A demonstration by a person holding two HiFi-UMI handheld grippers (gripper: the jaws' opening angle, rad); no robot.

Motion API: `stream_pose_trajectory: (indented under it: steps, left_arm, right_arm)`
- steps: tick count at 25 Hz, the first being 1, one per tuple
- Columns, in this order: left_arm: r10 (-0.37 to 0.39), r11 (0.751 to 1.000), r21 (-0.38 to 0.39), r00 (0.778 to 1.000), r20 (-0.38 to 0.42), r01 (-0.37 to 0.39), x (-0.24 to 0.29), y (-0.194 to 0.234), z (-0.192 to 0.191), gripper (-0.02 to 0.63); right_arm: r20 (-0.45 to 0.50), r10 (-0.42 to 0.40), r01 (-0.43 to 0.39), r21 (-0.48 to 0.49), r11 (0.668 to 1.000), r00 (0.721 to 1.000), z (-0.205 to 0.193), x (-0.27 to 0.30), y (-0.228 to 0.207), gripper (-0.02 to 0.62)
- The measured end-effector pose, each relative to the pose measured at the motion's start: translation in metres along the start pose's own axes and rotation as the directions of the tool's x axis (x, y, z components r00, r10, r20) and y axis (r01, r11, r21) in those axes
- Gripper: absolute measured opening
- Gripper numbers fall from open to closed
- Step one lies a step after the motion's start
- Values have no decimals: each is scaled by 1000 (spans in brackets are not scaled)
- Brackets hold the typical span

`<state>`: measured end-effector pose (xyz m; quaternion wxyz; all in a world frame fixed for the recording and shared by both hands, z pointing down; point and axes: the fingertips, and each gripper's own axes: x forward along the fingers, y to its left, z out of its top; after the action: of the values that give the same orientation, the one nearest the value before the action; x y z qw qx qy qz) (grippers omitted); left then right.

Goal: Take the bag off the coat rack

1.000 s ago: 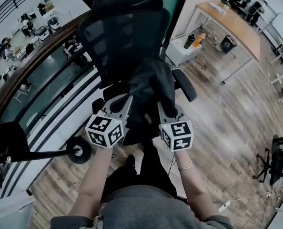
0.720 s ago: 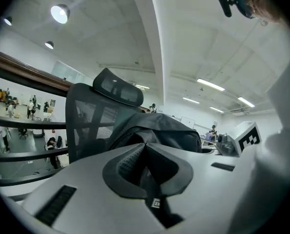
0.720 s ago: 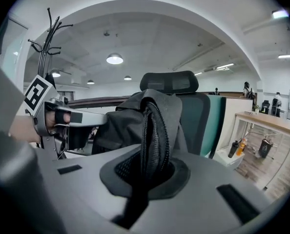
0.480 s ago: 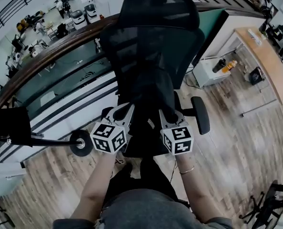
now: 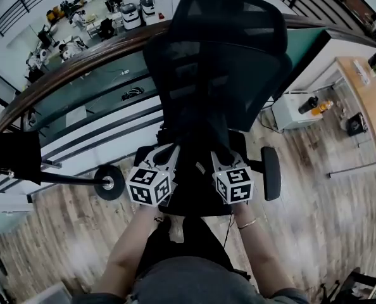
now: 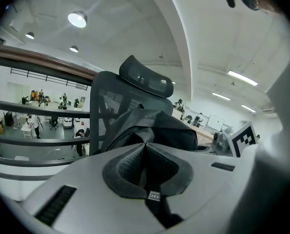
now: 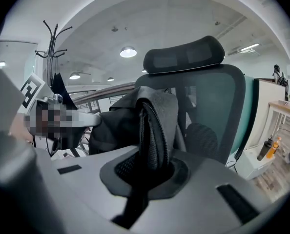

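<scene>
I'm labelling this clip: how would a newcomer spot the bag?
Find the big black mesh office chair facing the person. Over its seat is a black bag, gripped by the left gripper and right gripper. Unlike the rigid chair, it's soft, crumpled fabric with a padded strap.
</scene>
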<state>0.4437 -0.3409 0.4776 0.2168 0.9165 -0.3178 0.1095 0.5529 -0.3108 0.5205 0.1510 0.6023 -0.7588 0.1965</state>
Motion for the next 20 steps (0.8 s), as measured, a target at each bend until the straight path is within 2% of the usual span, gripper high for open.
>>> stream_pose_trajectory:
  steps: [7,15,20]
  left_arm:
    - [44,998,-36,997,-55,-46,22,11,-26,25]
    - [30,999,-38,996,-89,-33,53,9,-33,26]
    - [61,998,-18,993,-105,-63,72,18,-37,26]
  right_arm:
    - [-62,38,-37,24,999,997,-26,25,-18,12]
    - [-85,27,-21,67,997,996,-35,43,-49,15]
    - [-100,19,-10,88,996,995,-41,55,-63,18]
